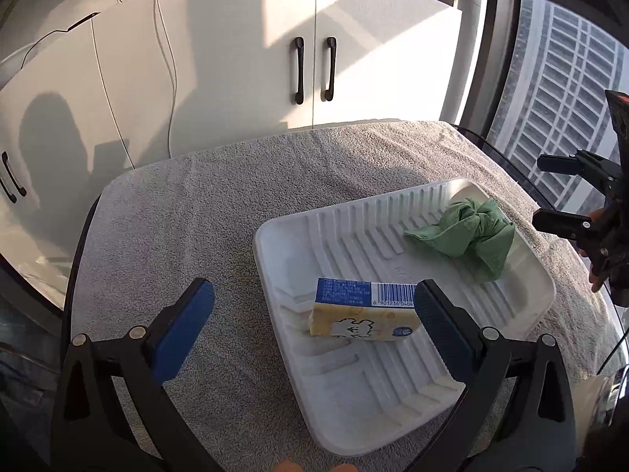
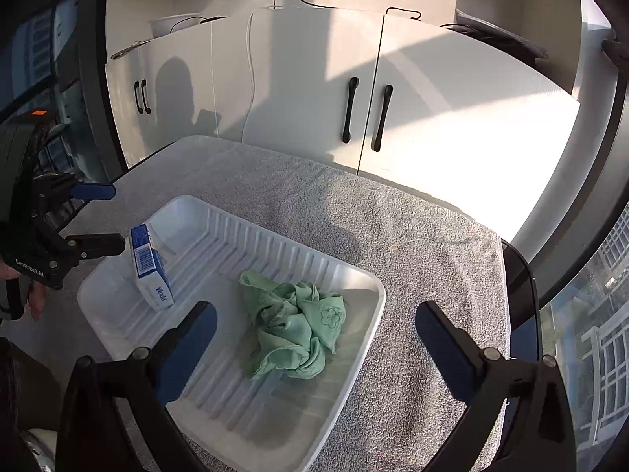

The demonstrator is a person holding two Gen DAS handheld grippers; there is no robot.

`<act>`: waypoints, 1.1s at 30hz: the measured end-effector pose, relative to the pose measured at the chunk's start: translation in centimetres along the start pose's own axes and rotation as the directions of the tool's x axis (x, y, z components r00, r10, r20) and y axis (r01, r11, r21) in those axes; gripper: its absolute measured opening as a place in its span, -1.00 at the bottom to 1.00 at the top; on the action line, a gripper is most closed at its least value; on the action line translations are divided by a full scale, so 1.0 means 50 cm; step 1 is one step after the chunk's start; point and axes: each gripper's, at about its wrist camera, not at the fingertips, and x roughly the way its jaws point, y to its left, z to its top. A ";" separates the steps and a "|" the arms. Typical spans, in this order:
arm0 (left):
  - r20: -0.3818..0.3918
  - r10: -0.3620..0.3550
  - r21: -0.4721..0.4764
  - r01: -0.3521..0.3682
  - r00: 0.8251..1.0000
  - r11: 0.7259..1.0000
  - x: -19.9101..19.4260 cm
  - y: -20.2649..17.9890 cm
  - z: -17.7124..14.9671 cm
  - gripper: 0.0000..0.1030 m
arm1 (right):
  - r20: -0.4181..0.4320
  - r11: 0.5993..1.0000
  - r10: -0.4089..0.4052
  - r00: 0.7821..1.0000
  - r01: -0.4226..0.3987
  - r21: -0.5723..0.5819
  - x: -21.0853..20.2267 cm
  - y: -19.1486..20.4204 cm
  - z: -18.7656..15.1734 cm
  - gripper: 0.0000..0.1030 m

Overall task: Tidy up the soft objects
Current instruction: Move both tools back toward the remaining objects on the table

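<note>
Hovering spread and empty above the white tray (image 2: 365,306): right gripper (image 2: 314,334) nearest the crumpled green cloth (image 2: 298,330) just ahead, left gripper (image 1: 314,314) nearest the tissue pack (image 1: 365,314) lying crosswise ahead.

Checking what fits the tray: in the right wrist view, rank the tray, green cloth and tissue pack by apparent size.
1. White tray, clearly largest.
2. Green cloth, crumpled inside it.
3. Tissue pack, standing on edge. It sits farther from the camera, so its gap to the cloth is unsure.
</note>
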 end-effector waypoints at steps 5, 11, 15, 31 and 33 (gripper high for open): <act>0.032 0.011 -0.049 -0.009 0.999 0.999 -0.057 0.032 -0.021 1.00 | 0.021 0.999 -0.019 1.000 0.018 0.042 -0.043 -0.022 -0.020 1.00; 0.085 0.023 -0.064 -0.018 0.996 0.998 -0.168 0.032 -0.082 1.00 | 0.058 0.995 -0.044 0.997 0.039 0.087 -0.131 -0.032 -0.061 1.00; 0.128 0.016 -0.093 -0.004 0.992 0.996 -0.247 0.026 -0.144 1.00 | 0.090 0.992 -0.048 0.995 0.037 0.120 -0.200 -0.019 -0.105 1.00; 0.125 -0.016 -0.056 0.024 0.992 0.998 -0.443 -0.122 -0.435 1.00 | 0.127 0.993 -0.019 0.992 0.004 0.119 -0.410 0.174 -0.347 1.00; 0.115 -0.022 -0.044 0.027 0.993 0.999 -0.451 -0.142 -0.464 1.00 | 0.118 0.995 -0.016 0.993 0.004 0.102 -0.419 0.211 -0.381 1.00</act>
